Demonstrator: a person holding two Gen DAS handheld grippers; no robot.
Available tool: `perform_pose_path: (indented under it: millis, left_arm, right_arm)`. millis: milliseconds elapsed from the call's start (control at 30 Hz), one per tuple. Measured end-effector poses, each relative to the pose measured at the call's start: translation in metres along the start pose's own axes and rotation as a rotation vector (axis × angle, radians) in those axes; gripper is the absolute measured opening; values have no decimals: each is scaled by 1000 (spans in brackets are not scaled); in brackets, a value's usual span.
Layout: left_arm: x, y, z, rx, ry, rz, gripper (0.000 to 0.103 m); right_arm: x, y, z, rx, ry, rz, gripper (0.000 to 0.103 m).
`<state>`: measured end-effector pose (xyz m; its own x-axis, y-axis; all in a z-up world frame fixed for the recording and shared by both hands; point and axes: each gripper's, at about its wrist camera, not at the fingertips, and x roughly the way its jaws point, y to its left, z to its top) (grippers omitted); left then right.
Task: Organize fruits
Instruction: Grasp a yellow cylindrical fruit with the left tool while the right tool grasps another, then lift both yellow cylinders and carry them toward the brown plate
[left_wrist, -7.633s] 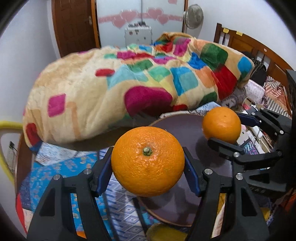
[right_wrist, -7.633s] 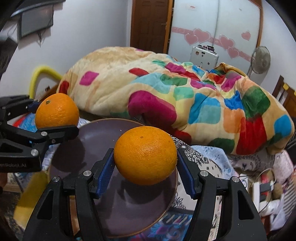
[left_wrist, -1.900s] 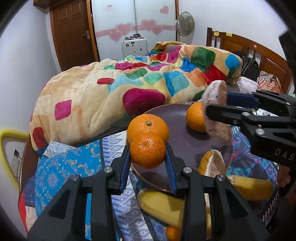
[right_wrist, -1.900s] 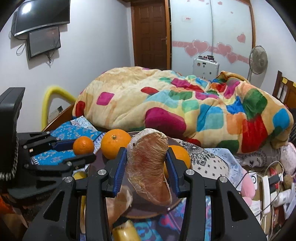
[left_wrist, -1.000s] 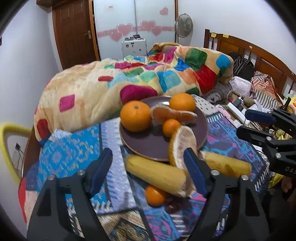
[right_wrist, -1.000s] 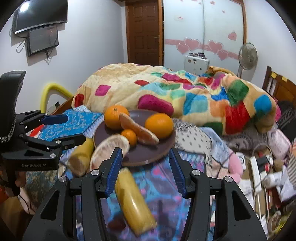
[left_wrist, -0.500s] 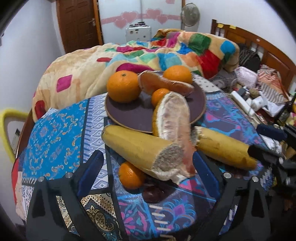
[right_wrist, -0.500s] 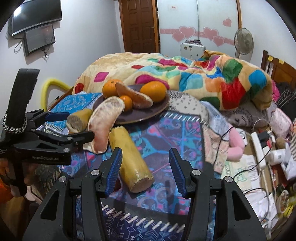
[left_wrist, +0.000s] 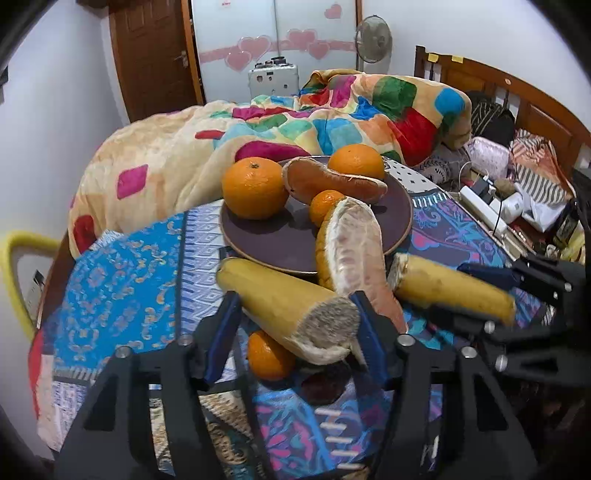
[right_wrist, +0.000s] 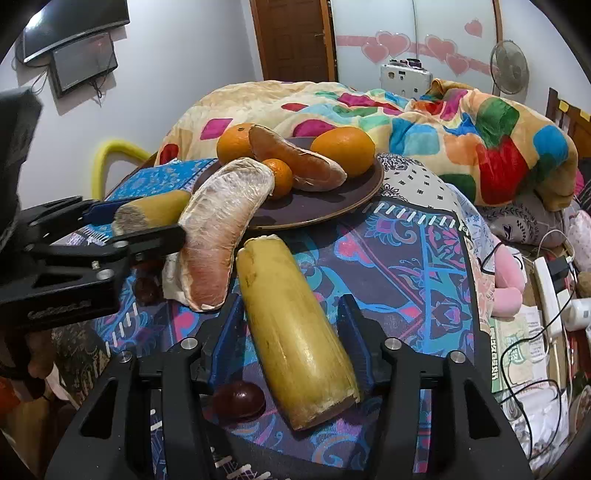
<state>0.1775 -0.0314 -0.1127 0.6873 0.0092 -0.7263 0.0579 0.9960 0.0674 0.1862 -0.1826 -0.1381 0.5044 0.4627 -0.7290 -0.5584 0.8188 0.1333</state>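
A dark plate (left_wrist: 280, 240) (right_wrist: 325, 206) holds two large oranges (left_wrist: 254, 187) (left_wrist: 356, 161), a small orange (left_wrist: 323, 206) and a pomelo wedge (left_wrist: 332, 181). A second pomelo wedge (left_wrist: 349, 247) (right_wrist: 225, 221) leans on the plate's near rim. My left gripper (left_wrist: 295, 321) is open, its jaws on either side of a yellow banana piece (left_wrist: 288, 302) (right_wrist: 153, 212). My right gripper (right_wrist: 291, 328) is open around another banana piece (right_wrist: 295, 325) (left_wrist: 448, 286). Both pieces lie on the tablecloth.
A small orange (left_wrist: 269, 356) and a dark round fruit (left_wrist: 325, 384) (right_wrist: 238, 400) lie on the patterned cloth (left_wrist: 122, 280) near the grippers. A bed with a colourful blanket (left_wrist: 258, 133) is behind the table. Cables and clutter (right_wrist: 546, 295) lie to the right.
Both grippers have moved forward and down, so each banana piece now lies between open jaws. Earlier the oranges and pomelo wedge they carried were set on the plate.
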Motion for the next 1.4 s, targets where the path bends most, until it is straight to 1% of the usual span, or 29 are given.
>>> perform_pose_path:
  millis: [100,133,233,333,433,500,567,667,733,833,933,1000,1067,1100,1133,1167,1200,1400]
  left_arm:
    - [-9,7,-3,5,-4,5,48]
    - [-12,10,-5,6,-2,8,44]
    - [-21,27,-10,-7,3,20,37]
    - [-23,52,-19,-63,39,-17,37]
    - [-23,71,-28,-96,59,5,37]
    - [-21,85,-35,-136,81,-18,37]
    - [-21,94,-40,-157,93,-25,36]
    - [-20,100,-52,-161,127,-44,36]
    - [-19,100,-61,-137,147,-37,37]
    - [-30,97,-73,-100,142,-34,37]
    - [-39,100,-80,-110,147,-62,37]
    - [-40,100,-81,-110,153,-60,37]
    - [-38,98,-78,-100,164,-50,39]
    - [-36,95,-76,-84,182,-48,45]
    - [-33,94,-75,-75,192,-52,54]
    - [-31,92,-73,-67,204,-56,56]
    - [-28,91,-71,-63,213,-56,58]
    - [-13,90,-53,-38,223,-50,58]
  right_arm:
    - [-1,-3,0,30,4,25,37]
    - [-3,-5,0,41,6,33,36]
    - [-6,-5,-2,45,6,16,36]
    - [-9,-6,-4,52,7,10,36]
    - [-12,-7,-4,53,6,-3,36]
    - [-13,-8,-5,54,3,-15,36]
    - [-14,-11,-5,63,3,-17,36]
    - [-15,-14,-5,73,2,-22,36]
    - [-15,-15,-5,73,2,-27,36]
    - [-18,-15,-6,69,5,-31,36]
    - [-21,-16,-9,67,7,-39,36]
    - [-23,-18,-10,67,9,-47,36]
    - [-23,-19,-9,67,13,-52,36]
    - [-22,-19,-9,68,16,-50,36]
    - [-22,-20,-8,67,19,-49,36]
    - [-22,-20,-8,66,23,-49,36]
    - [-21,-21,-7,67,29,-45,36]
    - [-17,-22,-2,50,46,-39,36]
